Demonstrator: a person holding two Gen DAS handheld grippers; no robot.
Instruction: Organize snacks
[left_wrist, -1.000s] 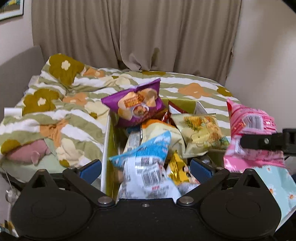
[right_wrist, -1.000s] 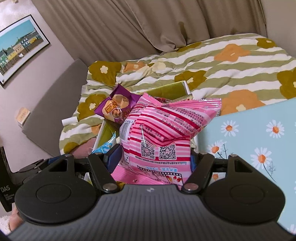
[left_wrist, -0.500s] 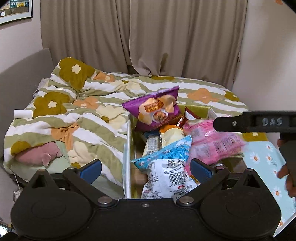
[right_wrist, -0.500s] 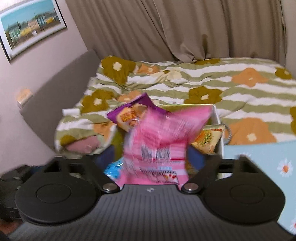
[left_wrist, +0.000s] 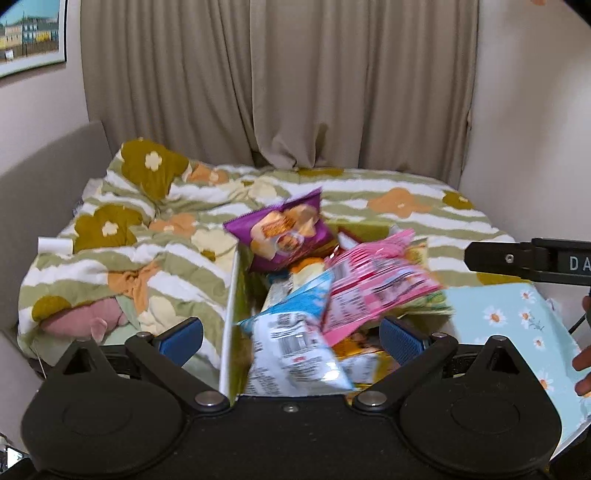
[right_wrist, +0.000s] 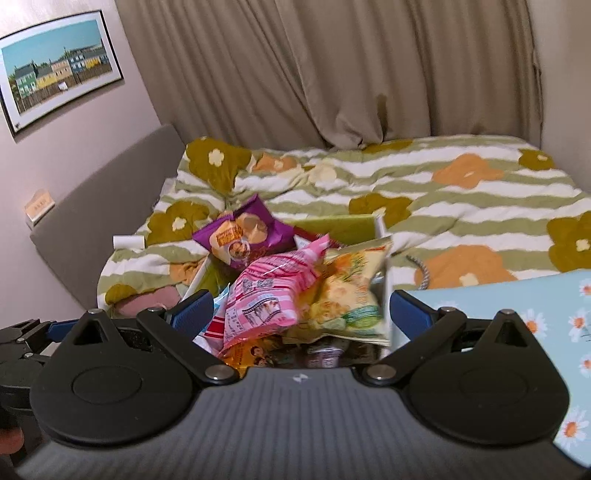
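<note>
A white-walled box with a green inside stands on the bed, heaped with snack bags. A pink striped bag lies loose on top of the heap, tilted, over a blue-and-white bag and a yellow-green chip bag. A purple bag leans at the box's far end. My left gripper hovers open over the box's near end, holding nothing. My right gripper is wide open above the pink bag, its pads clear of it. One of its black fingers shows at the right of the left wrist view.
The box sits on a green-striped flowered duvet. A light blue daisy-print sheet lies right of the box. A grey headboard runs along the left, with beige curtains behind. A pink soft thing lies at the duvet's near left.
My right gripper opened and let the pink bag go, and the bag dropped onto the heap in the box. Both grippers drew back and rose a little.
</note>
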